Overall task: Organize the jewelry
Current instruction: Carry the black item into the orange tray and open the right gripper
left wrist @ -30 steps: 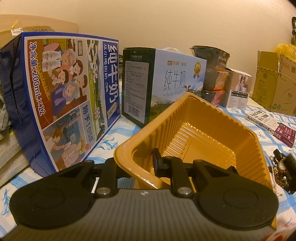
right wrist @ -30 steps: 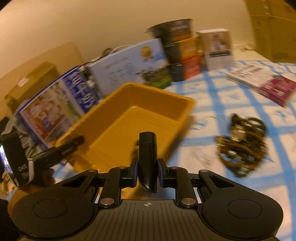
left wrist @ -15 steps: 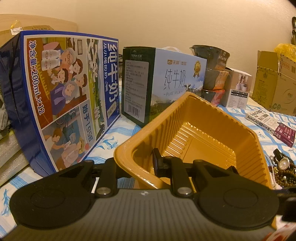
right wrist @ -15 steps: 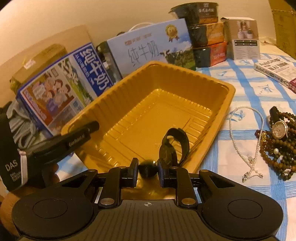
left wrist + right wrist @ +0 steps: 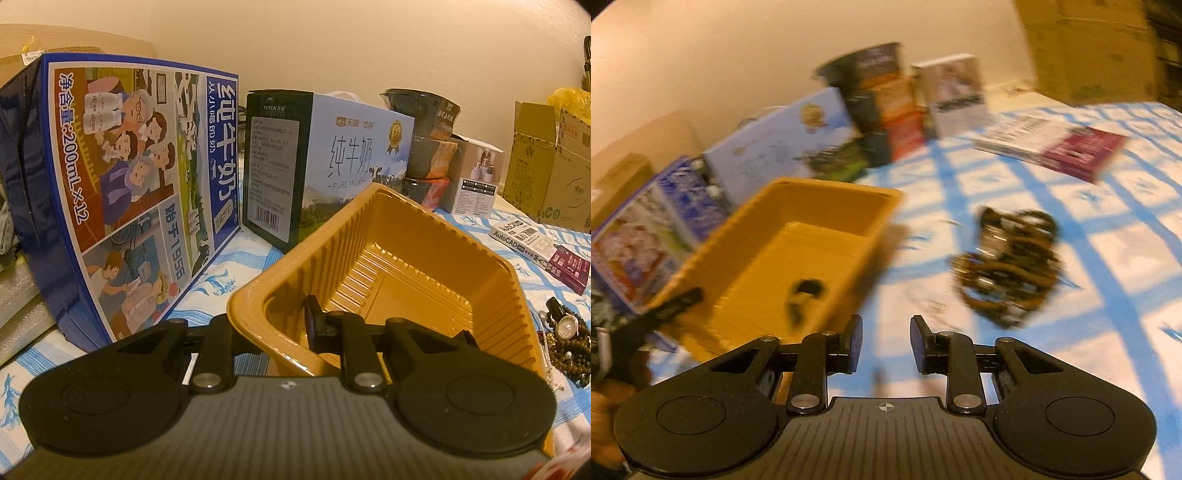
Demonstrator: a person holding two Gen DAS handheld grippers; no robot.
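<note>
A yellow plastic tray (image 5: 424,236) stands on the blue-checked cloth. My left gripper (image 5: 269,328) is shut on its near corner wall, one finger outside and one inside. In the blurred right wrist view a black watch (image 5: 805,299) lies on the floor of the tray (image 5: 827,195). My right gripper (image 5: 885,343) hangs over the cloth just right of the tray, its jaws opening with nothing between them. A pile of brown bead strings and a watch (image 5: 1008,266) lies ahead of it to the right. The same pile (image 5: 565,336) shows at the right edge of the left wrist view.
Two milk cartons (image 5: 129,192) (image 5: 332,162) stand behind the tray, then stacked bowls (image 5: 428,140) and a small white box (image 5: 476,181). A book (image 5: 539,251) lies on the cloth and a cardboard box (image 5: 550,166) stands far right. A hand (image 5: 605,406) holds the left gripper.
My right gripper let go of the black watch, which now lies in the tray. The gripper opened and swung right, off the tray toward the bead pile. The left gripper has not moved.
</note>
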